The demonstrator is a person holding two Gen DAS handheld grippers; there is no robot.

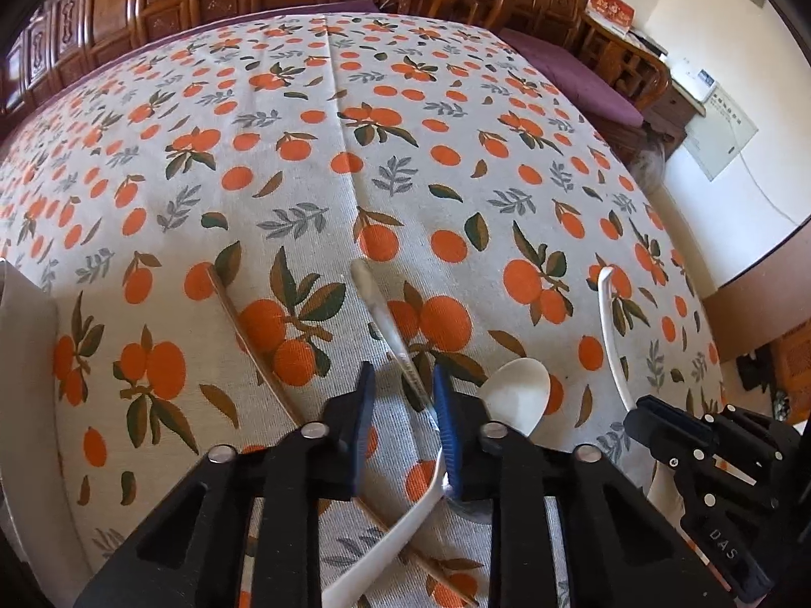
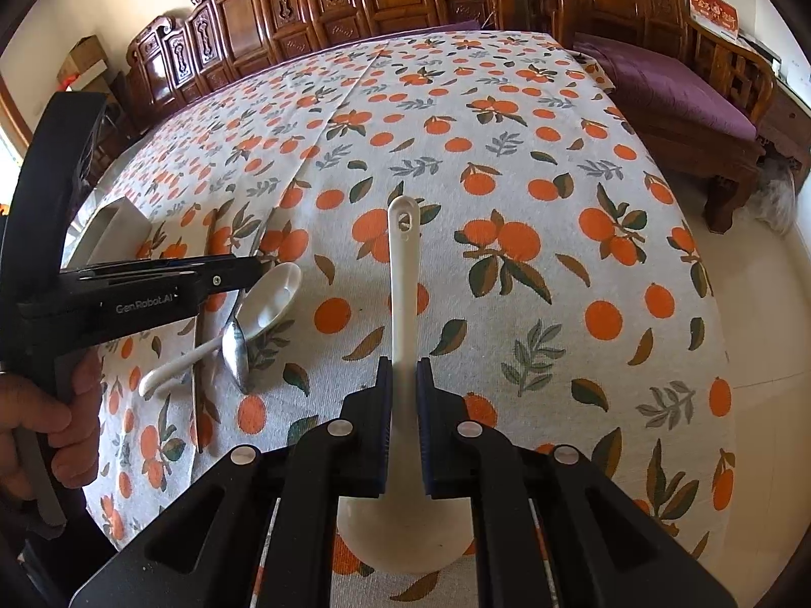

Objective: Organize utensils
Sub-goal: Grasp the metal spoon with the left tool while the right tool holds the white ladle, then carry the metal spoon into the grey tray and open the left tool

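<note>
While my left gripper [image 1: 403, 395] is nipped narrow on the metal spoon [image 1: 393, 334] atop the small white spoon [image 1: 514, 395], it should lift straight; my right gripper [image 2: 404, 385] clamps the white ladle [image 2: 404, 263] above the tablecloth [image 2: 507, 152].

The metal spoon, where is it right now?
In the right wrist view the metal spoon lies at lower left on the tablecloth, its bowl beside the small white spoon, under the left gripper. Its handle runs between that gripper's jaws.
</note>
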